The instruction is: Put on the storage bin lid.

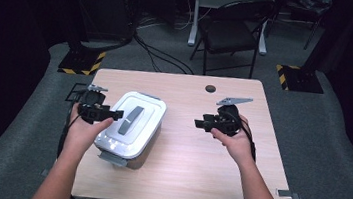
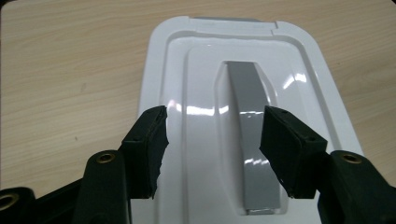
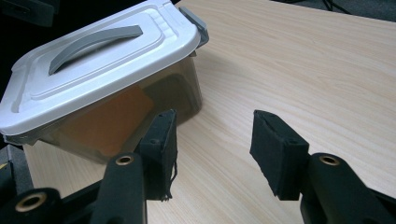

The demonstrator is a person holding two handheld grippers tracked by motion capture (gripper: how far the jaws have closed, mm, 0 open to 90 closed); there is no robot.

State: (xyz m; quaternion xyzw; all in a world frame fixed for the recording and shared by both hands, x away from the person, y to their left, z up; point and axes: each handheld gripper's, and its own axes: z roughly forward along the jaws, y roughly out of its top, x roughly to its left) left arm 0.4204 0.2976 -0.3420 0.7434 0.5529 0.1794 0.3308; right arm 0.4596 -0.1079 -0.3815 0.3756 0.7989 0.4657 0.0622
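We judge the work barely begun: the translucent plastic box with white lid and grey handle [image 1: 131,127] sits closed on the wooden table [image 1: 198,157], our left gripper [image 1: 112,114] open above its lid, our right gripper [image 1: 201,123] open beside it, empty.

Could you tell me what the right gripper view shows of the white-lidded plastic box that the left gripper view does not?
The right gripper view shows the box's smoky translucent side wall, an orange item inside, and a grey end latch. The left gripper view looks down on the lid with the open left gripper spanning it. Both show the white lid, its grey handle and the wooden table.
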